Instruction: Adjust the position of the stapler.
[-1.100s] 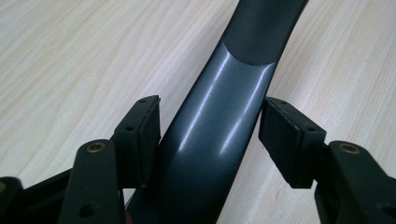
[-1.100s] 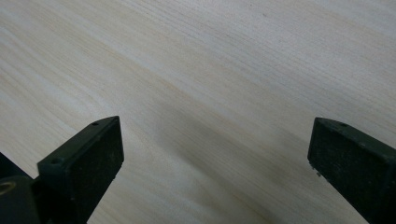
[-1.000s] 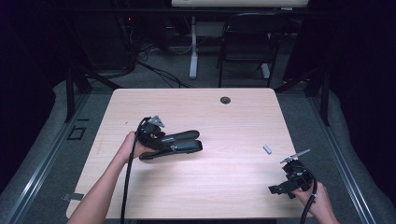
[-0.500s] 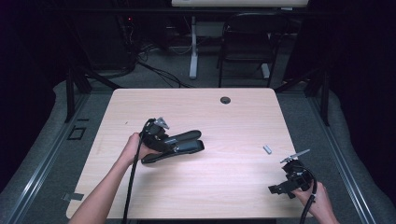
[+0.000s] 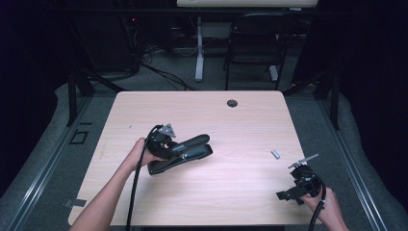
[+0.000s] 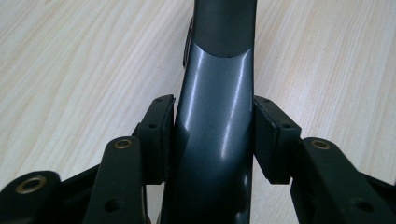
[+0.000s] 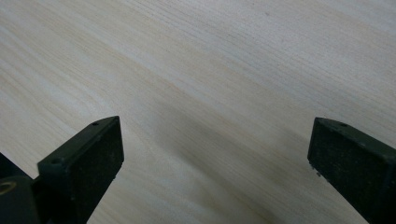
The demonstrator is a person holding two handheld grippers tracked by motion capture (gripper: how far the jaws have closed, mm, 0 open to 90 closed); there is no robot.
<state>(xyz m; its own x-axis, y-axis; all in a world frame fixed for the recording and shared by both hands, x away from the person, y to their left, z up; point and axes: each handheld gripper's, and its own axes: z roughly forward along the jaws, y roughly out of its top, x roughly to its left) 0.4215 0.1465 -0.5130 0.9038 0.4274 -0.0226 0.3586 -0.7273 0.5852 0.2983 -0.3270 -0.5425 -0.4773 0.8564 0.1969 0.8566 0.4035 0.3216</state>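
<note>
A dark grey stapler (image 5: 195,147) lies slightly tilted over the middle-left of the light wooden table (image 5: 240,125). My left gripper (image 5: 172,150) is shut on its rear end, held by a hand coming from the lower left. In the left gripper view the stapler's glossy top arm (image 6: 219,70) runs straight ahead, and my left gripper (image 6: 215,128) presses it from both sides with its pads (image 6: 156,135). My right gripper (image 5: 289,194) rests low at the table's front right corner, open. In the right gripper view my right gripper (image 7: 215,154) has only bare wood between its wide-apart jaws.
A small grey piece (image 5: 275,154) lies on the table's right side, just beyond the right gripper. A dark cable hole (image 5: 232,103) sits near the far edge. Chair legs and cables stand on the floor behind the table.
The left gripper and the stapler have shifted a little to the right and toward the near side. The right gripper has stayed put.
</note>
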